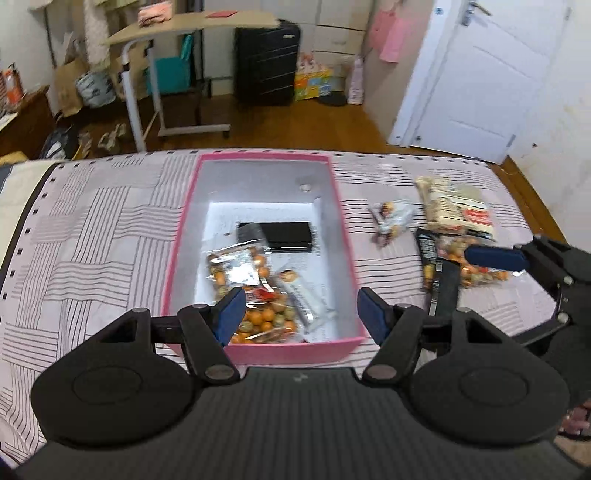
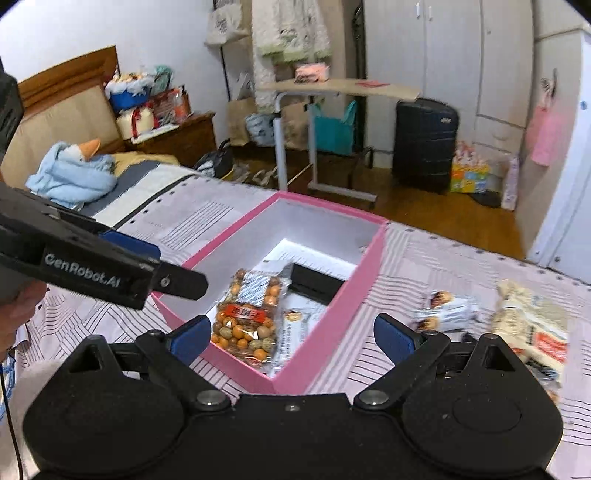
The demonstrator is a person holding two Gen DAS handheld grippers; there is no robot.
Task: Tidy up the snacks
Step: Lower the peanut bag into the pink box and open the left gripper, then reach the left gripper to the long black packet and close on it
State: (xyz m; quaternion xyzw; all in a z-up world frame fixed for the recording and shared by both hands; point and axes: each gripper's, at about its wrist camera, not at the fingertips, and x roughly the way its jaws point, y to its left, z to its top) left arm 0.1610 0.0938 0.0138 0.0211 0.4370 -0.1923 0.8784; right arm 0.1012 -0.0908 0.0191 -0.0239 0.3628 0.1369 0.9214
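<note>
A pink box lies open on the striped bed. Inside are bags of orange coated nuts, a white bar and a black packet. My left gripper is open and empty over the box's near end. My right gripper is open and empty beside the box's near right corner. Right of the box lie a small white snack pack, a beige noodle pack and another nut bag.
The bed's far edge drops to a wooden floor with a rolling desk, a black suitcase and a white door. A blue blanket with a toy goose lies at the bed's head.
</note>
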